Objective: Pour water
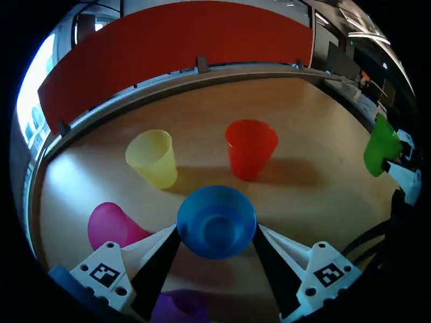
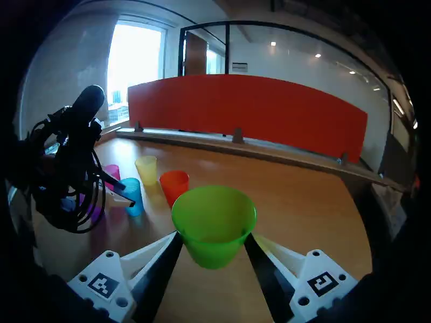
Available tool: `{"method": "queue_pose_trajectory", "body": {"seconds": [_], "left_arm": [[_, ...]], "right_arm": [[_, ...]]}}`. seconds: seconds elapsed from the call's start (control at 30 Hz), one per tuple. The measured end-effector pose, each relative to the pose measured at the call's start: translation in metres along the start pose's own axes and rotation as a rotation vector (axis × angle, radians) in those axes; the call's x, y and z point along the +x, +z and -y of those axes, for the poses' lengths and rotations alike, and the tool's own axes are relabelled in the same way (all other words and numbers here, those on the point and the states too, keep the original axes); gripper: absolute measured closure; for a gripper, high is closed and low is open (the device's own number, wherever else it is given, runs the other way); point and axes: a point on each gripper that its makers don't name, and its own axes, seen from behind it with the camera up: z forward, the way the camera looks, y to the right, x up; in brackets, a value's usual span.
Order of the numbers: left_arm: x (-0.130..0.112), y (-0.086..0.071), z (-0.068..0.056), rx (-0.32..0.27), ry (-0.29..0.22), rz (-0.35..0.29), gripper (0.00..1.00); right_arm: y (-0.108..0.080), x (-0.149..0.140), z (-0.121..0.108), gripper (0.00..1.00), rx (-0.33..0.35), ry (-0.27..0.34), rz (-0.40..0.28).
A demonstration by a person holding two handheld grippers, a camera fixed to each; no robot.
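Left gripper view: mounted on the left gripper, facing forward and tilted down onto the wooden table, close above the blue cup at lower centre.

Right gripper view: mounted on the right gripper, facing almost level across the same table toward the red partition, close behind the green cup at lower centre.

Shared by both: table, partition, yellow cup, red cup, blue and green cups.

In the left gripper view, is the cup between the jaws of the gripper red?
No, the blue cup sits between those jaws; the red cup stands farther off on the table.
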Motion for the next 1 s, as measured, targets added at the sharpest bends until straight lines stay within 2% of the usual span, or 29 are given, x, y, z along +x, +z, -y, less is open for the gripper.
{"method": "queue_pose_trajectory", "body": {"seconds": [0.2, 0.47, 1.0], "left_arm": [[0.0001, 0.0008, -0.0001, 0.008, 0.027, 0.004, 0.12], [-0.0008, 0.0013, 0.0004, 0.017, 0.029, 0.011, 0.14], [0.0008, 0.0003, -0.0068, -0.012, 0.041, -0.023, 0.15]], "right_arm": [[-0.0012, -0.0001, -0.0011, 0.16, -0.001, 0.001, -0.003], [-0.0036, -0.0010, -0.0030, 0.16, -0.006, 0.001, -0.003], [-0.0003, 0.0013, 0.0000, 0.16, 0.000, 0.000, -0.009]]}}
